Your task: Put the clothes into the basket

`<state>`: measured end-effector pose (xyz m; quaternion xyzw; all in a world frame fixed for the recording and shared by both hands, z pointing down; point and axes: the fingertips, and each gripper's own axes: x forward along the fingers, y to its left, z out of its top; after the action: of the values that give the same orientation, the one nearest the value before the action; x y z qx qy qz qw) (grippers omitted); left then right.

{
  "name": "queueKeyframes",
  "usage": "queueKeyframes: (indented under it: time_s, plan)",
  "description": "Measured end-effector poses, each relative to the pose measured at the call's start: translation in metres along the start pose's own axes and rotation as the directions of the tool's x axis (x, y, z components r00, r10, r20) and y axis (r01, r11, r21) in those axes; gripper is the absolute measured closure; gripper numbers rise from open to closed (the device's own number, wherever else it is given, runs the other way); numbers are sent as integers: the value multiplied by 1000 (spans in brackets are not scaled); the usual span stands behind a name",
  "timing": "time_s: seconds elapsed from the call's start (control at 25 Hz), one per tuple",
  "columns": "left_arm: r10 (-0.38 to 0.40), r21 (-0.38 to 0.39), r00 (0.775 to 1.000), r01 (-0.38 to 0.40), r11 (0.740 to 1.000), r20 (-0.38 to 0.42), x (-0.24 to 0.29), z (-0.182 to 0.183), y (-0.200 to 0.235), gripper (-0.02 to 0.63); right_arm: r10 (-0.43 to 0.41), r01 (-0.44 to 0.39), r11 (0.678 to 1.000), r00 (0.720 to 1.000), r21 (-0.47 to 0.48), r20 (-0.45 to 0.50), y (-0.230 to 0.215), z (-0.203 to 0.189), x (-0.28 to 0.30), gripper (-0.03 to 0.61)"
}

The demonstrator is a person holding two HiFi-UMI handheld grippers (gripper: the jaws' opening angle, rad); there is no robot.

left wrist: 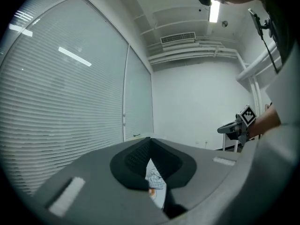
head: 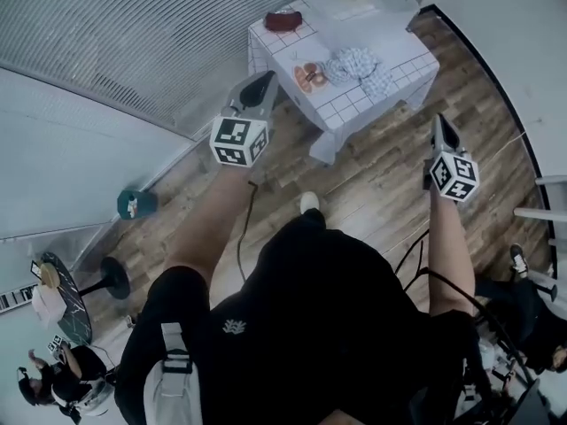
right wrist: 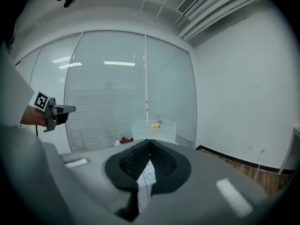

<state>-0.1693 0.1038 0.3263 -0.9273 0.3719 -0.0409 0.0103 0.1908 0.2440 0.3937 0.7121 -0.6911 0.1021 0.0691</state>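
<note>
A person in a black top is standing on a wooden floor [head: 381, 184], seen from above, and is holding a gripper in each hand out toward a small bench [head: 354, 104] draped in a white, grid-patterned cover.

The left gripper [head: 267, 79] is reaching toward the near left corner of the bench. Its jaws are pressing together at the tips and are holding nothing. Only a thin wedge of the bench top is showing through the gap below the tips in the left gripper view.

The right gripper [head: 440, 122] is hanging just off the near right side of the bench, well apart from the left one. Its jaws are also fully closed and empty.

A crumpled blue-and-white checked garment [head: 359, 67] is lying near the middle of the bench top, touching neither gripper. Just to its left a small plate [head: 308, 76] is carrying something pinkish-orange. A dark red thing [head: 283, 20] is lying toward the far left corner — too small to identify.

The basket [head: 372, 5], a pale translucent tub, is standing at the far end of the bench with something yellow inside it.

On the floor to the left a small teal object [head: 135, 204] is sitting beside the blinds-covered window wall [head: 133, 42]. Another person [head: 53, 383] is showing at the bottom left corner.
</note>
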Motion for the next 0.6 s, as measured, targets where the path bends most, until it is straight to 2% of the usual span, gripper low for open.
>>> queueKeyframes:
  time_s: [0.2, 0.36, 0.6]
  plan:
    - [-14, -28, 1000, 14, 1000, -5, 40, -12, 38, 606, -1, 1, 1000, 1000, 0, -21, 15, 6, 54, 577]
    - [-37, -42, 999, 37, 998, 0, 71, -20, 45, 606, 12, -14, 999, 999, -43, -36, 17, 14, 82, 577]
    - [-34, -37, 999, 33, 999, -18, 115, -31, 58, 606, 41, -41, 999, 998, -6, -45, 14, 2, 126, 577]
